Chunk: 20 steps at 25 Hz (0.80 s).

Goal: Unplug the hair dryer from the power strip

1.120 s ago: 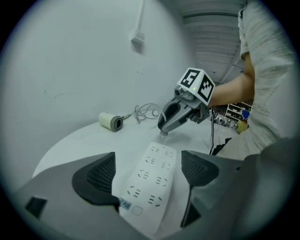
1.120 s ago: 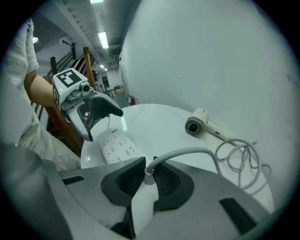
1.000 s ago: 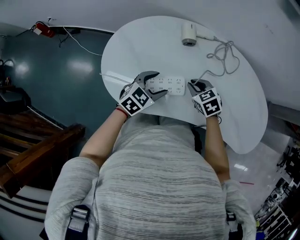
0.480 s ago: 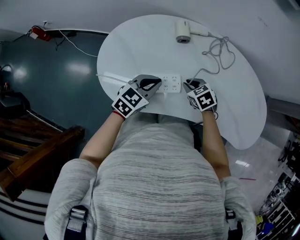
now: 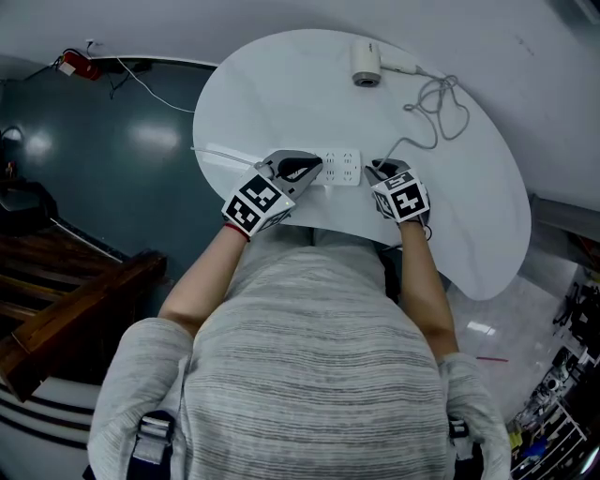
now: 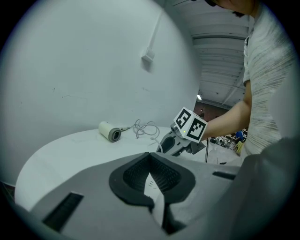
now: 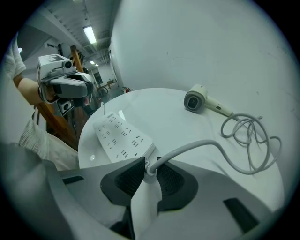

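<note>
White rounded surface (image 5: 281, 94) against a white wall (image 5: 281, 14). My left gripper (image 6: 150, 176) is closed, tips at the left end of the power strip (image 5: 342, 167). My right gripper (image 5: 378, 171) clamps the white plug (image 7: 145, 197) at its right end. The hair dryer (image 5: 367, 64) lies at the far edge.

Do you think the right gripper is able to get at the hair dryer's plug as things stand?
Likely yes: the right gripper is clamped on the plug at the power strip's end; nothing blocks it.

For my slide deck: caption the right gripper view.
Right claw shut on the plug at the power strip's end, cord looping back to the hair dryer.
</note>
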{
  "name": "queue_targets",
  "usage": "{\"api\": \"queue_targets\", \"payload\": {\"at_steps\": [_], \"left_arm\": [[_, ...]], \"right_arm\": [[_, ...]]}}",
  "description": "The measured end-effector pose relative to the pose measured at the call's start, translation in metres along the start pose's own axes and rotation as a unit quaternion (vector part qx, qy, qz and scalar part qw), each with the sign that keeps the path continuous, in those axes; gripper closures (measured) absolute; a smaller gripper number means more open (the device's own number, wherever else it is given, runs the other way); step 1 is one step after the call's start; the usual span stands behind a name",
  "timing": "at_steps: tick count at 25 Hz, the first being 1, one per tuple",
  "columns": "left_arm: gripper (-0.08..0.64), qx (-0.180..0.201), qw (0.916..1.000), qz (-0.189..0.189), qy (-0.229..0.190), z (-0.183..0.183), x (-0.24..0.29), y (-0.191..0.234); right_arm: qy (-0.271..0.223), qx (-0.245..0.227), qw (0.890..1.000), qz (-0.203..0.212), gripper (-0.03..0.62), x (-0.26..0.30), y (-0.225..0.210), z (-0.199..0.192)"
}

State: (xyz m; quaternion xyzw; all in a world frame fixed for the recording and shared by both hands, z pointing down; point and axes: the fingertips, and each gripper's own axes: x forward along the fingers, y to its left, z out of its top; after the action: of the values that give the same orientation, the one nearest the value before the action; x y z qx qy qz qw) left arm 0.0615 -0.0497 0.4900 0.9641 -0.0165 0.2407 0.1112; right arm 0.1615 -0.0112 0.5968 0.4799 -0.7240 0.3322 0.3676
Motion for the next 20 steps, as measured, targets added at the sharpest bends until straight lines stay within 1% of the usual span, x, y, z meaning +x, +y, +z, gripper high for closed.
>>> {"api": "queue_targets", "payload": {"at_steps": [1, 2, 3, 4, 5, 7, 10, 12, 15, 17, 20], "left_arm": [[0.554, -0.001, 1.0, 0.0, -0.001, 0.0, 0.0, 0.0], [0.554, -0.001, 1.0, 0.0, -0.002, 0.001, -0.001, 0.0], [0.554, -0.002, 1.0, 0.0, -0.003, 0.001, -0.001, 0.0], [0.554, -0.003, 1.0, 0.0, -0.004, 0.001, -0.002, 0.0], [0.554, -0.004, 1.0, -0.001, -0.005, 0.002, -0.002, 0.0], [0.554, -0.005, 1.0, -0.003, -0.007, 0.004, -0.001, 0.001], [0.554, -0.004, 0.9999, -0.008, -0.012, 0.009, 0.001, -0.001], [0.554, -0.002, 0.9998, -0.012, -0.018, 0.013, 0.001, -0.003], [0.554, 0.0, 0.9994, -0.021, -0.028, 0.021, 0.003, -0.008], [0.554, 0.002, 0.9991, -0.025, -0.032, 0.026, 0.005, -0.01], [0.554, 0.002, 0.9988, -0.029, -0.04, 0.031, 0.005, -0.013]], "right_arm": [[-0.001, 0.004, 1.0, -0.001, 0.512, 0.0, 0.0, 0.0], [0.0, 0.008, 1.0, -0.003, 0.483, 0.0, 0.0, 0.0], [0.001, 0.012, 1.0, -0.004, 0.438, -0.001, 0.0, -0.001], [0.003, 0.017, 1.0, -0.005, 0.406, -0.001, 0.001, -0.002], [0.007, 0.023, 1.0, -0.004, 0.387, -0.002, 0.001, -0.003], [0.018, 0.037, 0.999, -0.004, 0.369, -0.006, 0.001, -0.008], [0.036, 0.055, 0.998, -0.019, 0.369, -0.017, -0.001, -0.016], [0.033, 0.065, 0.997, -0.025, 0.369, -0.027, 0.0, -0.017], [-0.003, 0.068, 0.997, -0.021, 0.369, -0.042, 0.005, -0.008], [-0.04, 0.07, 0.997, -0.017, 0.37, -0.053, 0.009, 0.004], [-0.106, 0.075, 0.991, -0.013, 0.37, -0.069, 0.015, 0.024]]}}
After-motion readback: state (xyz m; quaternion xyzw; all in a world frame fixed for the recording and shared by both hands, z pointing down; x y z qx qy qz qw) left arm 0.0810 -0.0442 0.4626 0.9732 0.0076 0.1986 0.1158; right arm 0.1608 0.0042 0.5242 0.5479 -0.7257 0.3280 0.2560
